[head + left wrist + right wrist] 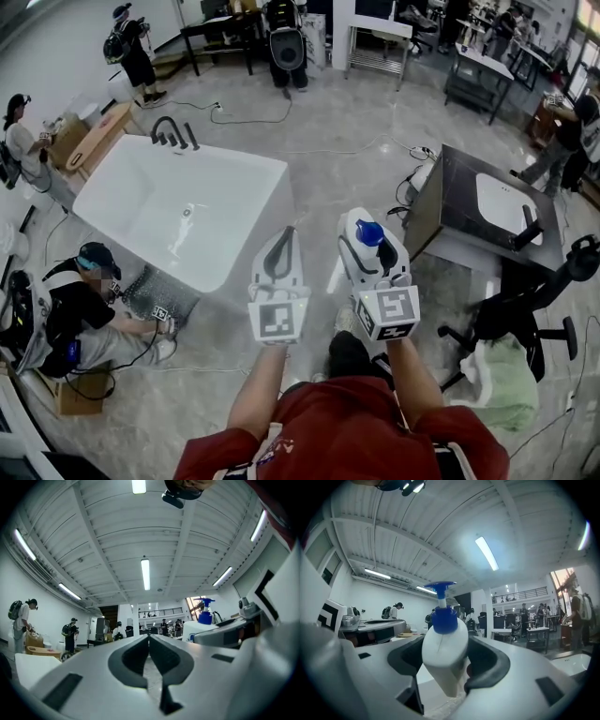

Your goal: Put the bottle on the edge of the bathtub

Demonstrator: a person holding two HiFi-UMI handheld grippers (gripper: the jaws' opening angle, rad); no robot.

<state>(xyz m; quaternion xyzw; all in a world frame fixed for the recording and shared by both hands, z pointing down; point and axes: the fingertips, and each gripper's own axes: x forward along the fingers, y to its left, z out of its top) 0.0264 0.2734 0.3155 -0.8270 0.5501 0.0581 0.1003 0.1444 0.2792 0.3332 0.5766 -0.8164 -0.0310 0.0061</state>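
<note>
Two tools reach out side by side in the head view, above the grey floor (309,112). The left tool (286,236) is clenched on nothing, its jaws lying together. The right tool (365,221) grasps the bottle (369,246), a white one with a blue pump (369,232), so the bottle is up in the air and not on the bathtub (225,156). The white bathtub stands ahead and to the left, near the left tool and apart from the bottle, with a black tap (173,131) at its far end. A person (84,305) crouches on the floor by its near left corner. To the right stands a dark table (450,202) that carries a white basin (504,202)

In the left gripper view we see the two jaws meeting at their tips, with nothing between them; the bottle's pump shows off to the right, above the right tool's body

In the right gripper view the bottle stands nearly upright between the jaws, the dark pads pressing on its two sides, the pump on top against the ceiling lights (486,552)
</note>
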